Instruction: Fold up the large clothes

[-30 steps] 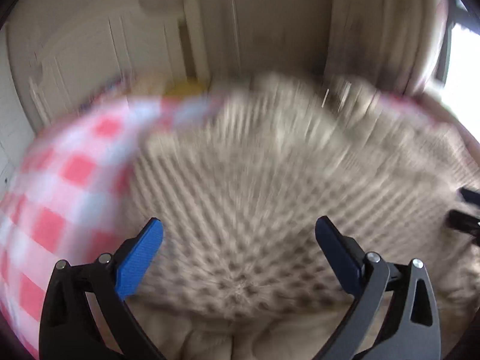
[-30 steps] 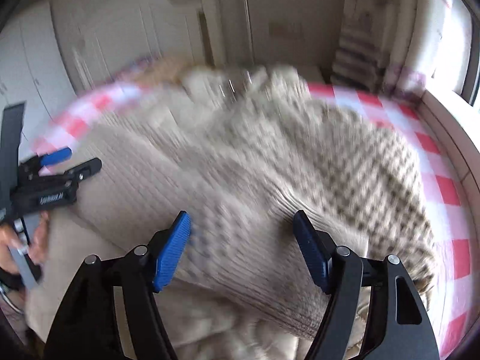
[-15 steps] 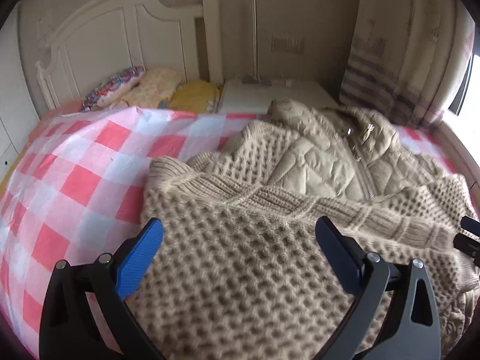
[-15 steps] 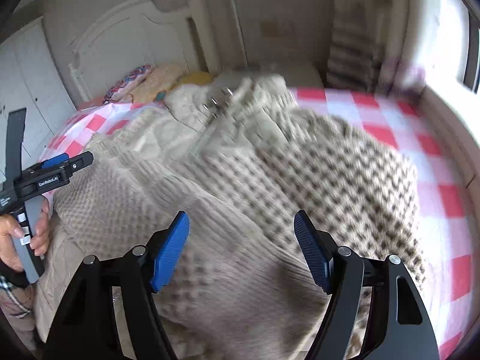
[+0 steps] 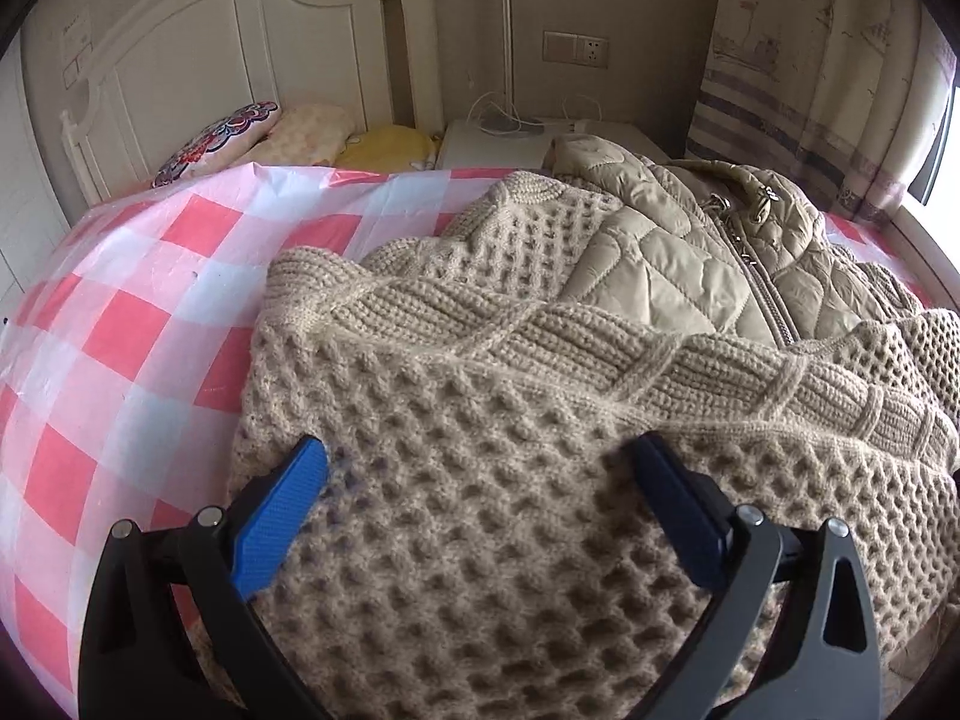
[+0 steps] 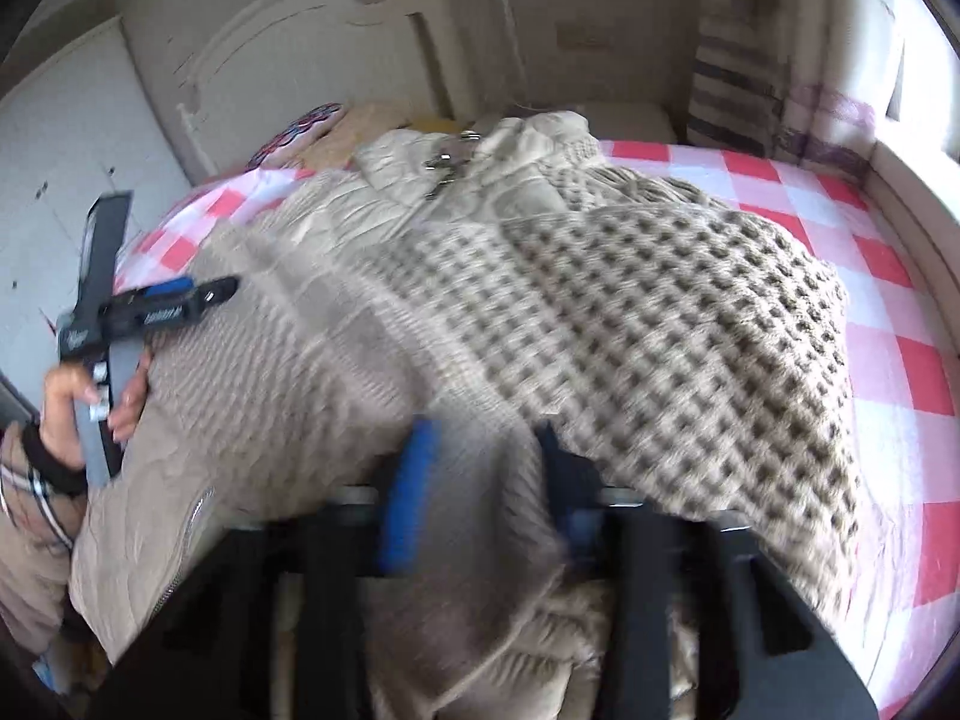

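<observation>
A beige knitted sweater [image 5: 480, 420] lies spread on the bed over a beige quilted jacket [image 5: 690, 252]. My left gripper [image 5: 480, 474] is open, its blue fingers resting on the sweater's honeycomb knit near its left edge. In the right wrist view the sweater [image 6: 630, 312] and the jacket [image 6: 480, 162] show too. My right gripper [image 6: 486, 468] has its fingers partly closed around a fold of the sweater; the frame is blurred. The left gripper [image 6: 180, 294] shows at the left, in a hand.
The bed is covered with a red and white checked sheet [image 5: 120, 312]. A white headboard [image 5: 240, 48] and pillows [image 5: 240, 132] are at the back. A white nightstand [image 5: 510, 138] and a curtain [image 5: 810, 60] stand at the back right.
Both views were blurred by fast motion; the left one has settled with the left gripper low on the sweater. My right gripper's fingers have narrowed around a fold of the sweater.
</observation>
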